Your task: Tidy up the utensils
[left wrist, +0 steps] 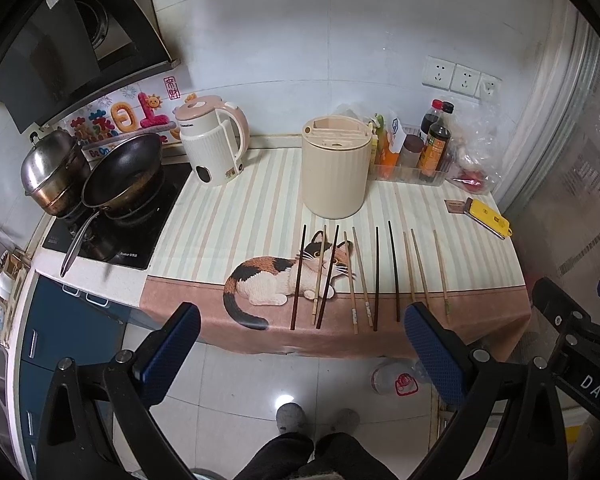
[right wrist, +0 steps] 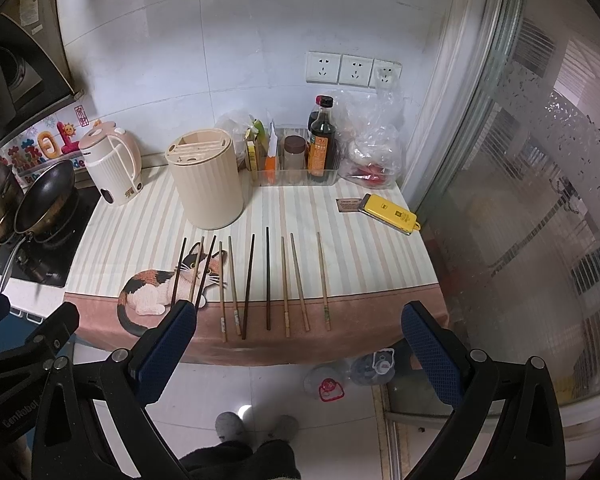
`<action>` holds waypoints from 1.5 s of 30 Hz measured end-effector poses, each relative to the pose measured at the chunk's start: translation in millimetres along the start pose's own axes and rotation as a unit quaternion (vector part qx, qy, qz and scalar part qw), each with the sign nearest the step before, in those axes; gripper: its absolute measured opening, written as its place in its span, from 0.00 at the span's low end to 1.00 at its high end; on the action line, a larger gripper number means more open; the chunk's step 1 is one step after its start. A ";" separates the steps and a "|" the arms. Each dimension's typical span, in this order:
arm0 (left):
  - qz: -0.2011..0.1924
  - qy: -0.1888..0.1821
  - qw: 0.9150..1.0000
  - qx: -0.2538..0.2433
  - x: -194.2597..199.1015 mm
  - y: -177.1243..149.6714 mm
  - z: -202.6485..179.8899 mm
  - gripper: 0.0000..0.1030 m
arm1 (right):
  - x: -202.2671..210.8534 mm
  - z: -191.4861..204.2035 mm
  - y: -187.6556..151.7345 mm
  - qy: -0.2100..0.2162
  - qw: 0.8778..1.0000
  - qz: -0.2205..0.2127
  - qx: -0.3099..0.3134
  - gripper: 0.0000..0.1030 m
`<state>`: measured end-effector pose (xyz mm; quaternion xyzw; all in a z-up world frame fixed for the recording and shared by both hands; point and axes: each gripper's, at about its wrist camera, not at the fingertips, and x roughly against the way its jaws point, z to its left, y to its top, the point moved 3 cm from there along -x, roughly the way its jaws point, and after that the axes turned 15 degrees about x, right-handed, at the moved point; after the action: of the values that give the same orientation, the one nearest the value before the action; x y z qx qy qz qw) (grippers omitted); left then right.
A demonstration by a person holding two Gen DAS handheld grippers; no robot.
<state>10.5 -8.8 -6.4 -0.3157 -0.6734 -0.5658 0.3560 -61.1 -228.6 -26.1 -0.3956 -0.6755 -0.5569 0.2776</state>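
Now we hold our left claw point(left wrist: 300, 344) and right claw point(right wrist: 298, 340) released, gripping nothing, both off the worktop's point(right wrist: 360, 240) front edge. Ten chopsticks point(right wrist: 268, 278) lie side by side just in front of the cream utensil holder point(right wrist: 206, 178). Right of the holder, a yellow case point(right wrist: 390, 213) lies flat. Our right claw's body point(left wrist: 596, 390) reads "DAS"; other labels are too small to read.

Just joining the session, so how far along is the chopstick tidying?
Nothing looks done: ten chopsticks lie in a row on the cat cloth, none visibly in the cream holder behind them. Nothing is in hand: the left gripper and right gripper are both open and empty, short of the counter edge. All the picking up and slotting is left.
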 end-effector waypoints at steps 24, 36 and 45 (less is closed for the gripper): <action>-0.004 -0.002 1.000 0.002 -1.7 -7.1 4.5 1.00 | 8.5 0.6 -2.4 -0.001 1.000 -0.003 0.003 1.00; -0.008 0.000 1.000 0.007 -7.0 1.5 -5.2 1.00 | 8.6 2.1 -3.6 -0.002 1.000 -0.006 0.000 1.00; -0.077 0.033 0.996 0.013 -42.2 24.1 4.3 1.00 | -38.8 -18.6 6.6 0.017 0.999 -0.022 -0.038 1.00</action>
<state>53.0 -1.7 -29.2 -0.2396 -0.6910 -0.5925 0.3376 -36.1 -255.0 -50.0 -0.3813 -0.6577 -0.5946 0.2618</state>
